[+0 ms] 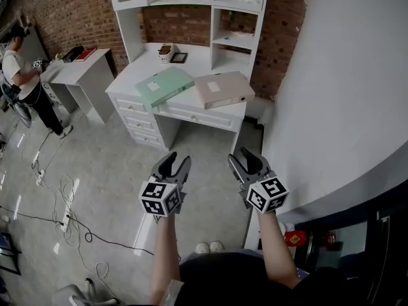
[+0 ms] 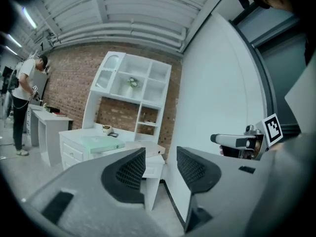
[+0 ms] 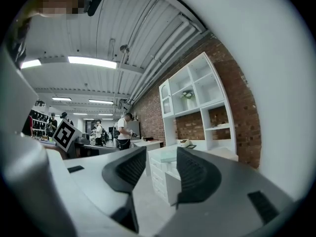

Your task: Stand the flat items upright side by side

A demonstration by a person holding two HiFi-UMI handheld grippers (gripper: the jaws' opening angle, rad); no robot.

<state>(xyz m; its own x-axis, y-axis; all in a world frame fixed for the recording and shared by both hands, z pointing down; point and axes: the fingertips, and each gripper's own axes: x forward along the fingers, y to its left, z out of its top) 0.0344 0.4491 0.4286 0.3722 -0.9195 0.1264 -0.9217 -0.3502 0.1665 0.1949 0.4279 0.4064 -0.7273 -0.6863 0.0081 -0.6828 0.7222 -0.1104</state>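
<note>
no readable text; white labels (image 1: 153, 86) on green binder (image 1: 169, 81), pink binder (image 1: 226, 93), both illegible

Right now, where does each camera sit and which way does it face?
Head view: on the person's head, looking steeply down at the white desk, green binder and beige binder; both forearms, left gripper and right gripper show.
Left gripper view: on that gripper, facing the desk between its open, empty jaws; the right gripper shows at right.
Right gripper view: on that gripper, facing the desk past its open jaws.
Shared: all three see the desk.
</note>
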